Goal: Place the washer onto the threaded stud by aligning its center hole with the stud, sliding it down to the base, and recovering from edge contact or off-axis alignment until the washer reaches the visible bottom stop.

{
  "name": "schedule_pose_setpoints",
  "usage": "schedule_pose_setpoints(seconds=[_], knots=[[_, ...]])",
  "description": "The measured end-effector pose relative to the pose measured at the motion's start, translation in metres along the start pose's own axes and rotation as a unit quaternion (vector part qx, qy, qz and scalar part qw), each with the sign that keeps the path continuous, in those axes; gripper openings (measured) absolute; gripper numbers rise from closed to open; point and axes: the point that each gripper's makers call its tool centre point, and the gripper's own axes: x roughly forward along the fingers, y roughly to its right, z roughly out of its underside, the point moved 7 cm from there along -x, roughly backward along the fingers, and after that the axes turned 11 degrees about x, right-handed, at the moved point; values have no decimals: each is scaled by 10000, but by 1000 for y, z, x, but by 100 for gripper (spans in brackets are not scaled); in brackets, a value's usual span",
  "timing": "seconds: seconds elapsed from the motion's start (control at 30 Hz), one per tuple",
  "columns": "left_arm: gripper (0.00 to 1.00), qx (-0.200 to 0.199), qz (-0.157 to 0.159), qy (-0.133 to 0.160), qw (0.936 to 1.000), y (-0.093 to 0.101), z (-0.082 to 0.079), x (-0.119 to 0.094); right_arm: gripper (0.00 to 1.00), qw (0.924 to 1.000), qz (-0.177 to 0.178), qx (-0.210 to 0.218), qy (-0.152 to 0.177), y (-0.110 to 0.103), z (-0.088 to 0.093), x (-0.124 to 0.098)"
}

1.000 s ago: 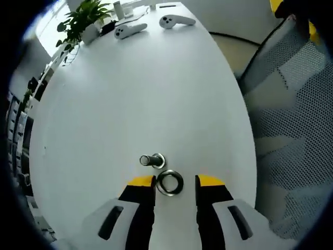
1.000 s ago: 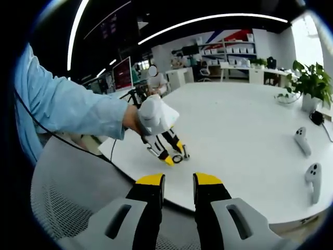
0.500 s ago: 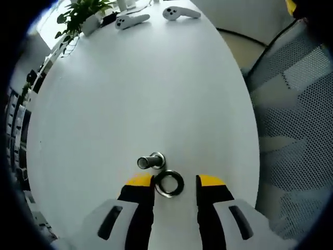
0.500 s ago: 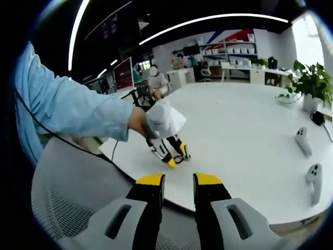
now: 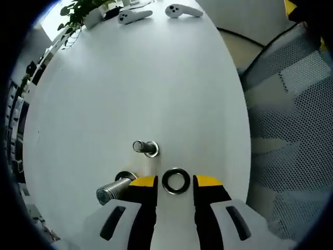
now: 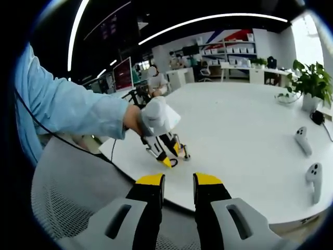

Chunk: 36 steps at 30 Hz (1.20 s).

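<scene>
Sliding back a little, the left gripper is now showing a second upright silver threaded stud beside its left jaw. Its open, empty jaws are flanking the flat dark metal ring washer lying on the white round table, near the first short stud. Over the grey mesh chair, the right gripper is hanging slightly parted and empty.

1. You're in an open office: long white desk, mesh chair.
2. Behind you stand shelves, a monitor, potted plants and ceiling light strips.
</scene>
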Motion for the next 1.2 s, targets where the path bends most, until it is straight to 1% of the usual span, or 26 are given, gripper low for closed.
schedule_pose_setpoints(seconds=[0.1, 0.13, 0.2, 0.3, 0.4, 0.53, 0.63, 0.73, 0.8, 1.03, 1.07, 1.1, 1.2], knots=[[28, 88, -18, -192, 9998, -1, 7, 5, 24, 10000, -6, -5, -12, 0, 0, 0], [28, 89, -11, -192, 9998, -1, 7, 6, 24, 10000, -8, -5, -16, 0, 0, 0], [28, -48, 58, -138, 9999, -1, 7, 7, 24, 10000, -7, -9, -28, 0, 0, 0], [28, -34, 16, -100, 9999, -3, 6, 7, 24, 10000, -6, -13, -40, 0, 1, 0], [25, 150, -77, -153, 9997, -4, 7, 7, 24, 10000, -4, -14, -41, 0, 1, 0], [23, 347, -42, -162, 9993, -1, 4, 8, 24, 10000, 3, -9, -40, 0, 1, 0], [22, 256, -57, -178, 9995, -2, 4, 7, 24, 10000, 8, -5, -32, 0, 1, 0], [21, 359, -37, -162, 9992, -2, 3, 7, 24, 10000, 8, -3, -24, 0, 0, 0], [20, 230, -72, -169, 9996, -1, 3, 7, 24, 10000, 8, -1, -20, 0, 0, 0], [19, 284, -127, -44, 9995, -1, 5, 6, 24, 10000, 13, 7, -10, 0, 0, 0], [19, 254, -132, -8, 9996, -1, 6, 6, 24, 10000, 12, 7, -12, 0, 0, 0], [19, 116, -162, 56, 9998, -2, 7, 5, 24, 10000, 13, 8, -13, 0, 0, 0], [19, 86, -273, 143, 9995, -4, 11, 4, 24, 10000, 11, 11, -11, 0, 0, 0]])
